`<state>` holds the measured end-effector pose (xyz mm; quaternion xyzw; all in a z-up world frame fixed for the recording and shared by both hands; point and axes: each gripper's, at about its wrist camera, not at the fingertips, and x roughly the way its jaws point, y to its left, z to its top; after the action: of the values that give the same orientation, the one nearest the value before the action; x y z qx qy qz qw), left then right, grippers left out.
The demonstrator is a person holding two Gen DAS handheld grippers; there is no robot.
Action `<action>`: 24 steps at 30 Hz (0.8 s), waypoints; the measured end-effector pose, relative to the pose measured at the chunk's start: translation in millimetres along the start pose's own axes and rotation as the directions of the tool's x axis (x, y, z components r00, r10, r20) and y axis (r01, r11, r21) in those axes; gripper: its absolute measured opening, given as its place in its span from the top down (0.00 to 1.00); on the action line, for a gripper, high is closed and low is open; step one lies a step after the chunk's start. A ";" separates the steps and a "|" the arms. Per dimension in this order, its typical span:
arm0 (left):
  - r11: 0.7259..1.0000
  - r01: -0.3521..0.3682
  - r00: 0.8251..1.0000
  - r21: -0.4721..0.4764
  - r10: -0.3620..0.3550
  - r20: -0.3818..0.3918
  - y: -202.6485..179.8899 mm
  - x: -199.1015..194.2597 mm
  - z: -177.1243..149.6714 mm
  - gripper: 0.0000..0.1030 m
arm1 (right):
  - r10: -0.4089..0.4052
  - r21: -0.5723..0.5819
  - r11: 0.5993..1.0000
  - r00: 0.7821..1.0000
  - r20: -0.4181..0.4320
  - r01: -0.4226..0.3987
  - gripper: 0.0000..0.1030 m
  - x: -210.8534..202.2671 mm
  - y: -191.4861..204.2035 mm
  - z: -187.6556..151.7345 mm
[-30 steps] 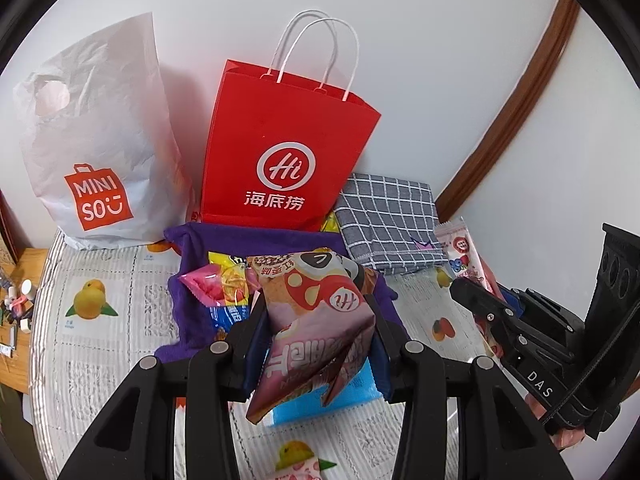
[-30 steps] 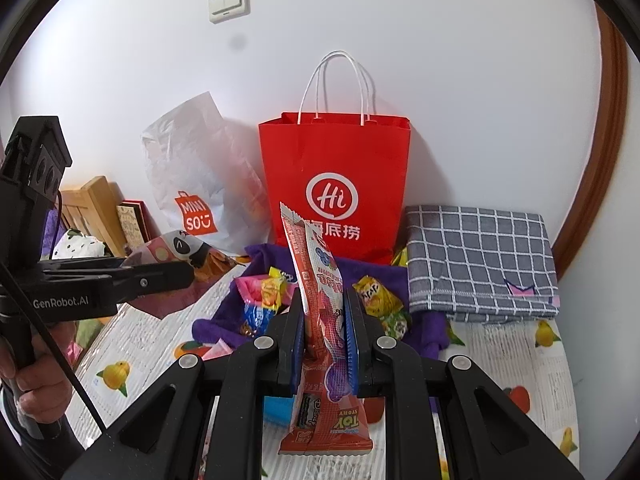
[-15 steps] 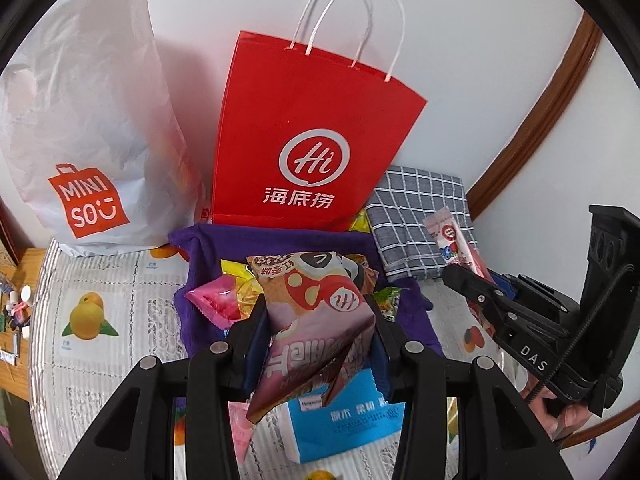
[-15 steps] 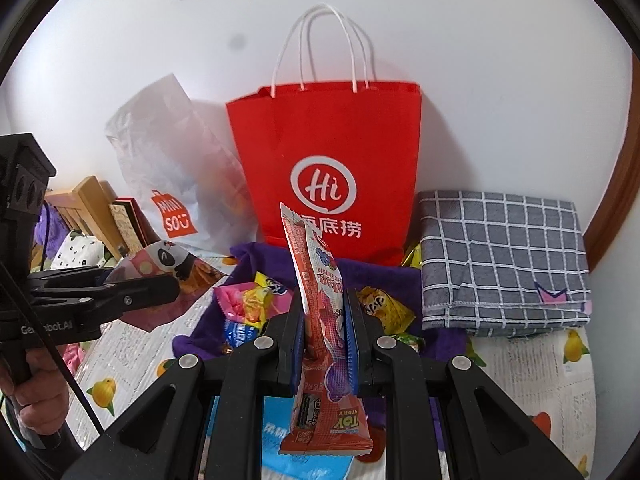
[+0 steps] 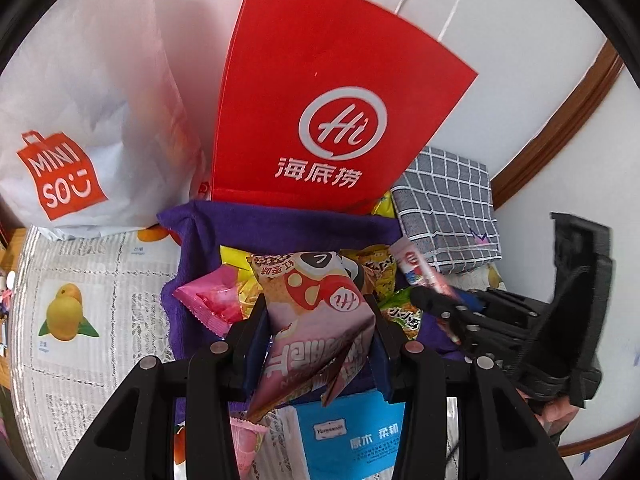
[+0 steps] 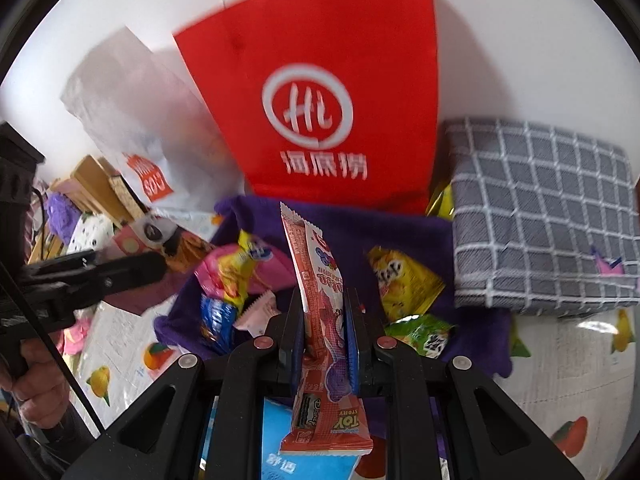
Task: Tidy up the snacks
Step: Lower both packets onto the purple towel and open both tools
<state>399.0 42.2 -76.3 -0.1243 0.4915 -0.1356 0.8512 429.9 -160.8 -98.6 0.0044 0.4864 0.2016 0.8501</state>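
Left gripper [image 5: 318,344] jaws clamp a pink mushroom-print snack bag [image 5: 316,332]; right gripper [image 6: 323,334] jaws pinch a red candy stick pack [image 6: 320,320]. Tall red paper shopping bag [image 5: 320,120] stands just behind the purple cloth [image 5: 280,228] of loose snacks, between white plastic bag [image 5: 88,92] and grey checked cloth [image 5: 448,204].

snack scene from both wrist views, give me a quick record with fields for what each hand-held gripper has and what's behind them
left hand-held gripper: shut on pink snack bag
right hand-held gripper: shut on long red snack packet, held upright
loose snacks: several packets lying on purple cloth
behind cloth: red paper bag standing against the wall
left of red bag: white Miniso bag
right of red bag: folded grey checked cloth
surface: fruit-print table cover
near edge: blue box, partly hidden
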 end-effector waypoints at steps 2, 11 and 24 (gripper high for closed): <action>1.000 -0.005 1.000 -0.004 0.005 -0.013 1.8 6.8 0.2 0.60 | -0.012 0.002 1.000 0.999 -0.032 0.012 0.83 13.7 -1.6 -0.9; 1.000 -0.014 0.999 -0.004 0.014 -0.051 3.1 23.3 -3.7 0.60 | -0.034 0.011 0.999 0.993 -0.117 0.036 0.81 48.2 -6.2 -5.0; 1.000 -0.009 0.994 -0.004 0.009 -0.108 -2.7 52.5 -9.7 0.60 | -0.042 0.015 0.999 0.996 -0.072 0.043 0.67 23.0 -8.5 3.6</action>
<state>415.5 20.3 -122.3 -0.1166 0.5377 -0.1371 0.8237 446.0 -159.9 -117.3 -0.0065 0.5184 0.1795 0.8361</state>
